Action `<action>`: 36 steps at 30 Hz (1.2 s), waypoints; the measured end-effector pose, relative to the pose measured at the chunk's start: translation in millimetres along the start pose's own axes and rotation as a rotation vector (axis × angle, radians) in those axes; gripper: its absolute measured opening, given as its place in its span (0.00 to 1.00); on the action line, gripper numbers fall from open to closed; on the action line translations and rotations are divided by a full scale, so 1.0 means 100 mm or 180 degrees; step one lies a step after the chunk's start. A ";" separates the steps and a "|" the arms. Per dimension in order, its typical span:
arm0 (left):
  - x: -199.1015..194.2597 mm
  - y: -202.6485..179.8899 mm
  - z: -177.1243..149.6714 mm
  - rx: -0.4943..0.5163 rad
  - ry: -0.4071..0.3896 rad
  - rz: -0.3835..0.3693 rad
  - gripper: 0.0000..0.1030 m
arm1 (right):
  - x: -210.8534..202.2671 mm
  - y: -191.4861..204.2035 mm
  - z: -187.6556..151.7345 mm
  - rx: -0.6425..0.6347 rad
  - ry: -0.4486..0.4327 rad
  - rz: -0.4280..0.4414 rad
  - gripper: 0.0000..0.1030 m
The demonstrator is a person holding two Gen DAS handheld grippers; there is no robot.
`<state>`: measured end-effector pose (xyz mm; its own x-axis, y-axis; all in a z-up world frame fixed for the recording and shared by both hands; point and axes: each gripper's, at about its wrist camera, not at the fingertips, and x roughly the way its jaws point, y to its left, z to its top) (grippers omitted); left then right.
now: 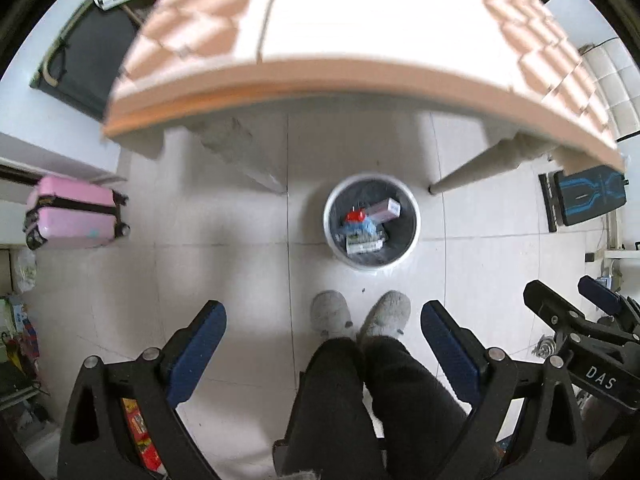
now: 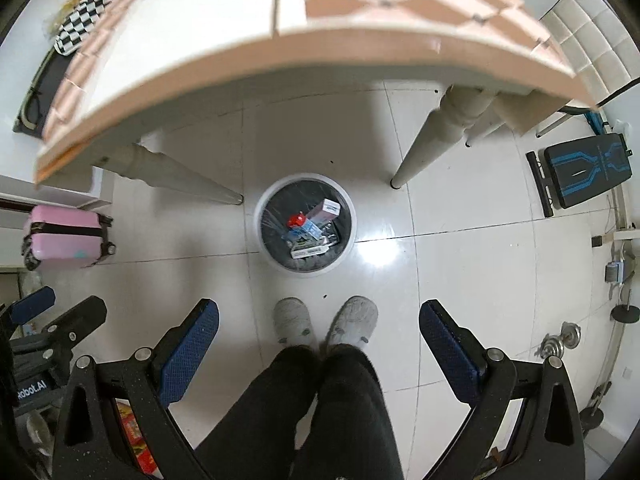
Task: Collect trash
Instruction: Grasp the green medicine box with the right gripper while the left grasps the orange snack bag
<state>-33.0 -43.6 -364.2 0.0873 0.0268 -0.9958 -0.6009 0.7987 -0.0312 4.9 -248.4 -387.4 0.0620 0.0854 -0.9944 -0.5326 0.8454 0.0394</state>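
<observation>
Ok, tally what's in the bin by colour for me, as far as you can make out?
In the bin, as far as the blur allows:
Red item: 1
Blue item: 1
Pale box: 1
White-edged flat pack: 1
Total: 4 visible; more may lie underneath.

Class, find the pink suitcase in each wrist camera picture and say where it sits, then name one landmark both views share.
Left wrist view: the pink suitcase lies at the left edge, about mid-height, on the floor left of the table.
Right wrist view: the pink suitcase is again at the left edge, mid-height, below the table's corner.
Shared landmark: the round trash bin on the floor ahead of the person's slippers.
</observation>
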 end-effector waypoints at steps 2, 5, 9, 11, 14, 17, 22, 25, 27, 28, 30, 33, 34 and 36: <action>-0.20 0.03 0.09 -0.0025 -0.0109 0.0041 0.96 | -0.26 0.03 0.05 0.0060 -0.0078 0.0073 0.98; -0.46 0.07 0.31 -0.0120 -0.0256 0.0103 0.96 | -0.60 0.04 0.25 0.0215 -0.0215 0.0250 0.98; -0.75 0.08 0.79 -0.0223 -0.0557 0.0223 0.96 | -0.99 -0.02 0.74 0.0425 -0.0411 0.0458 0.98; -0.90 0.05 1.09 -0.0245 -0.0742 0.0272 0.96 | -1.13 -0.06 1.04 0.0498 -0.0496 0.0521 0.98; -1.01 -0.03 1.65 -0.0302 -0.0856 0.0273 0.97 | -1.26 -0.17 1.57 0.0565 -0.0598 0.0549 0.98; -1.00 -0.15 2.27 -0.0402 -0.0848 0.0250 0.98 | -1.26 -0.34 2.29 0.0609 -0.0604 0.0510 0.98; -0.86 -0.38 3.29 -0.0707 -0.0681 0.0102 0.98 | -1.12 -0.68 3.78 0.0591 -0.0569 0.0364 0.98; -0.68 -0.55 3.99 -0.0894 -0.0513 -0.0057 0.97 | -0.96 -0.87 4.72 0.0554 -0.0481 0.0232 0.98; -0.56 -0.66 4.34 -0.0942 -0.0421 -0.0105 0.97 | -0.83 -0.95 5.27 0.0513 -0.0403 0.0165 0.98; -0.47 -0.68 4.53 -0.0976 -0.0357 -0.0166 0.97 | -0.76 -0.98 5.57 0.0465 -0.0370 0.0126 0.98; -0.33 -0.70 4.77 -0.1020 -0.0267 -0.0257 0.97 | -0.66 -1.01 5.94 0.0395 -0.0328 0.0068 0.98; -0.13 -0.76 5.10 -0.1068 -0.0134 -0.0364 0.97 | -0.47 -1.01 6.45 0.0267 -0.0230 -0.0028 0.98; -0.06 -0.78 5.20 -0.1081 -0.0077 -0.0398 0.97 | -0.40 -1.01 6.56 0.0228 -0.0183 -0.0057 0.98; 0.05 -0.83 5.34 -0.1094 -0.0008 -0.0463 0.97 | -0.27 -1.01 6.72 0.0183 -0.0087 -0.0081 0.98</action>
<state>442.1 211.3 -320.6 0.1932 -0.0702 -0.9786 -0.8137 0.5459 -0.1998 624.0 17.9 -298.9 0.0983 0.0774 -0.9921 -0.4814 0.8763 0.0206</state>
